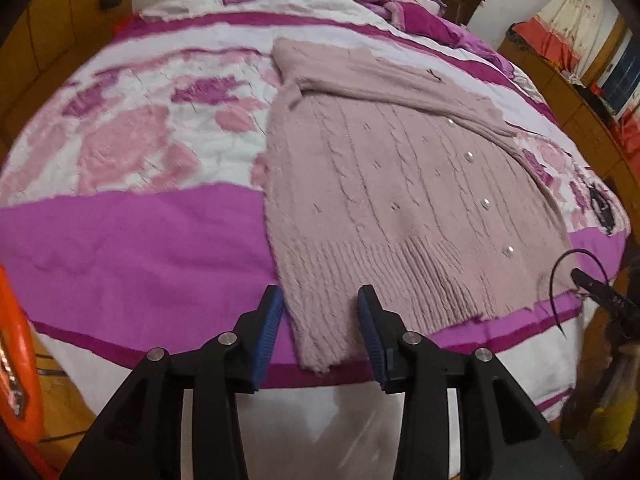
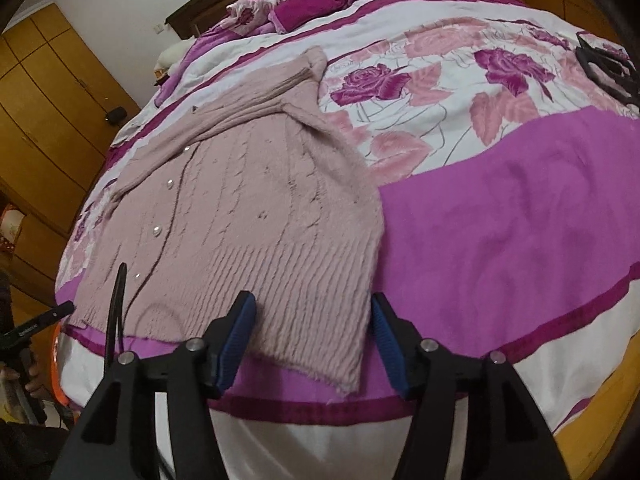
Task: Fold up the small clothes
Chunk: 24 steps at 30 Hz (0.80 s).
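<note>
A dusty-pink cable-knit cardigan point(image 1: 384, 200) with pearl buttons lies flat on the bed, its sleeves folded across the chest and its ribbed hem toward me. My left gripper point(image 1: 320, 300) is open, its blue pads on either side of the hem's left corner, just above it. In the right wrist view the cardigan point(image 2: 248, 208) lies the same way, and my right gripper point(image 2: 314, 308) is open around the hem's right corner. Neither gripper holds cloth.
The bed has a pink, purple and white rose-print quilt point(image 2: 500, 220) with pillows point(image 2: 304, 8) at the headboard. Wooden wardrobes point(image 2: 44, 92) stand along the wall. A black object point(image 2: 608, 64) lies on the quilt's far right. The right gripper's edge point(image 1: 600, 288) shows in the left view.
</note>
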Motion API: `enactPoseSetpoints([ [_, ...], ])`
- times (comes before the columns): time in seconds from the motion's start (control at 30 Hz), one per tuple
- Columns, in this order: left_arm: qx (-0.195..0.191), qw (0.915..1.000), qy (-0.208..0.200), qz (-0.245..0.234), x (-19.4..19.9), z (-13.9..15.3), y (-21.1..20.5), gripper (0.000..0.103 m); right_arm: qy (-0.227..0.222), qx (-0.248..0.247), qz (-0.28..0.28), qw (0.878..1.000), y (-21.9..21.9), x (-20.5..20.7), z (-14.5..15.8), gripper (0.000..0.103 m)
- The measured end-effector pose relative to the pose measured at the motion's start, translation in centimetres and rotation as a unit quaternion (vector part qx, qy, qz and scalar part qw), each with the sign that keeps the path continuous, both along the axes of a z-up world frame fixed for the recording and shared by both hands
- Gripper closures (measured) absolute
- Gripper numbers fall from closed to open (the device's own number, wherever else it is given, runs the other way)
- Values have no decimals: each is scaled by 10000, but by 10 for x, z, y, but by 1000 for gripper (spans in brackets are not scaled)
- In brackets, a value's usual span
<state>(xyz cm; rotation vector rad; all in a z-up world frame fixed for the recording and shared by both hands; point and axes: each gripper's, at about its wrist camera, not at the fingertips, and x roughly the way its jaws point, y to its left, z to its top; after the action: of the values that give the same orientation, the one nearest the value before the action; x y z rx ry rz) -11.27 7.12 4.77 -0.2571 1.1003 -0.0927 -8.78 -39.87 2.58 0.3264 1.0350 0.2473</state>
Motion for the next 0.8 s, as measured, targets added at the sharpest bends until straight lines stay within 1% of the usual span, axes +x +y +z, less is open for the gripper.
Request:
enactPoseSetpoints([
  [0.03,-122,9999,25,44,0,-3,1,84,-2,24,24,10000,1,-1,-1,41],
  [0.1,-355,9993,20,125,2,-7,2,74,-8,41,35,10000,2,-3,-2,40],
  [0.17,-505,9986,19,177,3,-9,2,72,-6,71,39,10000,4,-3,-4,40],
  [0.3,-437,9989,5,183,3,-10,-2,71,3,97,74,9999,6,-4,-11,38],
  [0.5,-106,9999,-62,107,-1,-10,-10,71,29,298,12,9995,3,-5,-23,34],
  [0.57,-108,9999,-60,114,0,-11,-11,68,52,320,-3,9995,3,-5,-24,33],
  [0.6,-204,9997,-74,124,1,-12,-11,64,71,324,-6,9994,4,-5,-25,32],
  [0.63,-325,9993,-109,150,1,-13,-10,62,92,331,-6,9994,5,-4,-25,32],
  [0.7,-488,9985,-164,199,3,-14,-9,61,128,356,-32,9993,4,-3,-24,33],
  [0.73,-599,9978,-189,211,3,-14,-8,61,83,426,-83,9990,4,-4,-20,36],
  [0.8,-911,9954,-242,188,5,-14,-6,61,-78,619,-36,9980,4,-5,-14,39],
])
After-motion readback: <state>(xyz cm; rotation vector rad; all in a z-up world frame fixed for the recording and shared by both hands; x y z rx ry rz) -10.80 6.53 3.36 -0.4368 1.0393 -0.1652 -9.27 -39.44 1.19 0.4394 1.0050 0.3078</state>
